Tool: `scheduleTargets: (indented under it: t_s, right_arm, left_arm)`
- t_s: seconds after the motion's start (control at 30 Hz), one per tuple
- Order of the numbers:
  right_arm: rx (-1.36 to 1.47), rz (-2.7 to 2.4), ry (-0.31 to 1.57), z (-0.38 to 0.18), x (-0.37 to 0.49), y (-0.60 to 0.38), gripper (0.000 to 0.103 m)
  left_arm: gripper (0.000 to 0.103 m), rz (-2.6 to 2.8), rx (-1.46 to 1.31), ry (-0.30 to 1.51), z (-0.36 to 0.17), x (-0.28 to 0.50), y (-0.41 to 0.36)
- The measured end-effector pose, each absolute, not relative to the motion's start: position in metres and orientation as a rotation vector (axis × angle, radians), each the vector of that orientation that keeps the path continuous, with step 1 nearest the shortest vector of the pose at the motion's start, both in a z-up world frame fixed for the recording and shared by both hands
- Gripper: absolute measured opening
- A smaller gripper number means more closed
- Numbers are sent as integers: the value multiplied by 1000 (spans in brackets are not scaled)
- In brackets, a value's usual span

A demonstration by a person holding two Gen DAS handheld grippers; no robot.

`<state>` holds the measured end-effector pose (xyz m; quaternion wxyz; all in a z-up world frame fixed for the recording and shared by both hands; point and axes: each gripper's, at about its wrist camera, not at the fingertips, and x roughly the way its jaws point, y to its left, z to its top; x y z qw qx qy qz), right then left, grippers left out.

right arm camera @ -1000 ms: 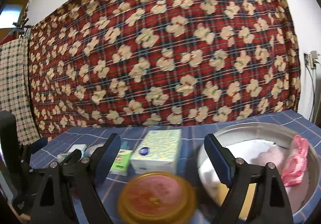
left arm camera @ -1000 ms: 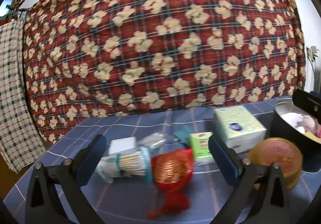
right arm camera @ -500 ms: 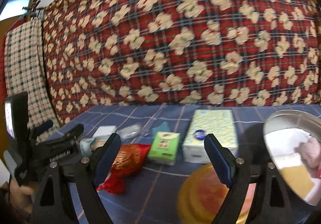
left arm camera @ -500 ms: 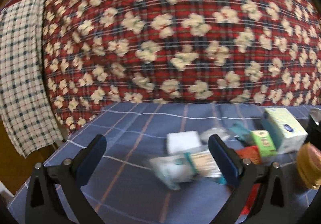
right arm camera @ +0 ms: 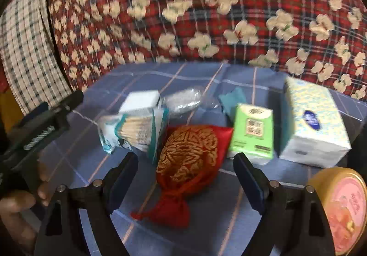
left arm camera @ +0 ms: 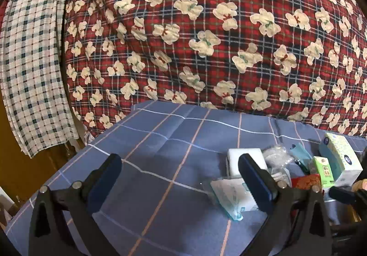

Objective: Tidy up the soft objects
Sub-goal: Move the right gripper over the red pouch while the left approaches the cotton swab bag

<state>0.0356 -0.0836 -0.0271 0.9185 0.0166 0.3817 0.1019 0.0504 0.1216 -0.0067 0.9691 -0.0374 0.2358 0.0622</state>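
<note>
**Right gripper lined up on the red pouch**

Where a round tin and a metal bowl were faced a second ago, the right gripper (right arm camera: 185, 173) is now swung left and is aimed at the red pouch (right arm camera: 185, 164), which is framed between its wide-spread, empty jaws. The pouch is laid on the blue checked cloth (right arm camera: 195, 240), touching the cotton swab pack (right arm camera: 135, 132) and the green tissue pack (right arm camera: 252, 132). The left gripper (left arm camera: 179, 178) has been turned away towards bare cloth, its jaws also wide and empty. A pouch pickup is judged imminent; the tin (right arm camera: 341, 207) is passed over as hard.
</note>
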Motion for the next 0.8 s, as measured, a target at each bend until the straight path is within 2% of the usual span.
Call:
scheduleTargets:
  t_s: [0.2, 0.23, 0.3, 0.33, 0.4, 0.63, 0.8]
  right_arm:
    - [-21, 190, 880, -46, 54, -69, 87]
    - [-6, 193, 890, -47, 57, -69, 83]
    - [10, 194, 893, -47, 60, -70, 65]
    - [16, 201, 900, -48, 61, -71, 64]
    - [28, 219, 908, -50, 63, -73, 49]
    - [65, 289, 899, -45, 49, -80, 39]
    - [92, 361, 875, -39, 29, -86, 39]
  left_arm:
    - [103, 99, -65, 480, -7, 49, 116]
    - [103, 95, -65, 482, -7, 49, 117]
    - [103, 81, -67, 490, -7, 50, 116]
    - [103, 79, -68, 492, -7, 50, 116]
    - [103, 70, -75, 495, -8, 50, 116]
    - [103, 28, -128, 516, -10, 50, 121]
    - [103, -25, -148, 521, -11, 49, 120]
